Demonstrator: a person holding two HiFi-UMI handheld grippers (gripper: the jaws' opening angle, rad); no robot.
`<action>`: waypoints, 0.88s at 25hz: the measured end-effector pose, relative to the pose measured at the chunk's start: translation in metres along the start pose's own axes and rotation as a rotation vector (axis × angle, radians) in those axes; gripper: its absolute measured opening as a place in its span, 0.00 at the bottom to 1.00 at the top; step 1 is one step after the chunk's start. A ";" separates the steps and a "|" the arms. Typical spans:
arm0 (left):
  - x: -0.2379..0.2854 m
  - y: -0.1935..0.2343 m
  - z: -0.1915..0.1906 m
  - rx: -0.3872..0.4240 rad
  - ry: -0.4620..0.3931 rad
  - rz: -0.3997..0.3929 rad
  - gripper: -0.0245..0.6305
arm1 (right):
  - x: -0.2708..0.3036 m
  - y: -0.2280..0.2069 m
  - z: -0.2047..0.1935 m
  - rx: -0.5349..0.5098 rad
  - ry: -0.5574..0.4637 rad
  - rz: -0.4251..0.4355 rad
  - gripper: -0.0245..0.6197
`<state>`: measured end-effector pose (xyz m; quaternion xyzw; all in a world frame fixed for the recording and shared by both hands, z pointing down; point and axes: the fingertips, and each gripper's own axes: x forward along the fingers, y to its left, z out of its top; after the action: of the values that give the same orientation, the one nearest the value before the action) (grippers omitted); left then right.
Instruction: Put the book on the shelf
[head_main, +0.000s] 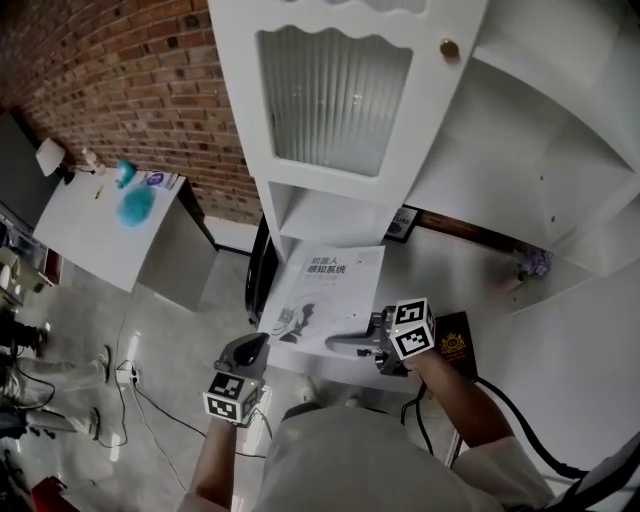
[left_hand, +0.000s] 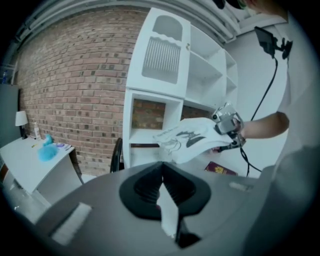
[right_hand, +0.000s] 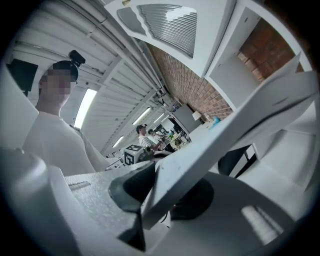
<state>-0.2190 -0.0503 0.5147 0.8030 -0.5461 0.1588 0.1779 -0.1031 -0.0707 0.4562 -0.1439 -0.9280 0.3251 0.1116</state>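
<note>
A white book (head_main: 325, 290) with dark print on its cover hangs in the air just before the white shelf unit (head_main: 330, 215). My right gripper (head_main: 342, 344) is shut on the book's near edge, and in the right gripper view the book (right_hand: 225, 135) runs slanted out from between the jaws of that gripper (right_hand: 160, 195). My left gripper (head_main: 257, 345) is lower left of the book, apart from it, shut with nothing in it. In the left gripper view its closed jaws (left_hand: 163, 187) point toward the book (left_hand: 187, 137) and the right gripper (left_hand: 227, 122).
A dark red book (head_main: 455, 340) lies on the white surface to the right of the held book. A black object (head_main: 258, 270) stands at the shelf unit's left foot. Further left is a white desk (head_main: 95, 235) with a blue item (head_main: 133, 205). Cables (head_main: 125, 375) lie on the floor.
</note>
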 end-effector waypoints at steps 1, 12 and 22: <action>0.001 0.004 0.002 0.003 0.000 -0.007 0.05 | 0.003 -0.004 0.004 -0.002 0.001 -0.002 0.18; 0.030 0.054 0.019 0.052 0.003 -0.120 0.05 | 0.029 -0.062 0.051 -0.011 -0.009 -0.060 0.19; 0.066 0.074 0.019 0.045 0.034 -0.186 0.05 | 0.036 -0.126 0.074 -0.010 0.034 -0.132 0.20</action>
<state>-0.2637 -0.1383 0.5359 0.8513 -0.4624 0.1676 0.1830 -0.1837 -0.1950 0.4844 -0.0886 -0.9351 0.3099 0.1475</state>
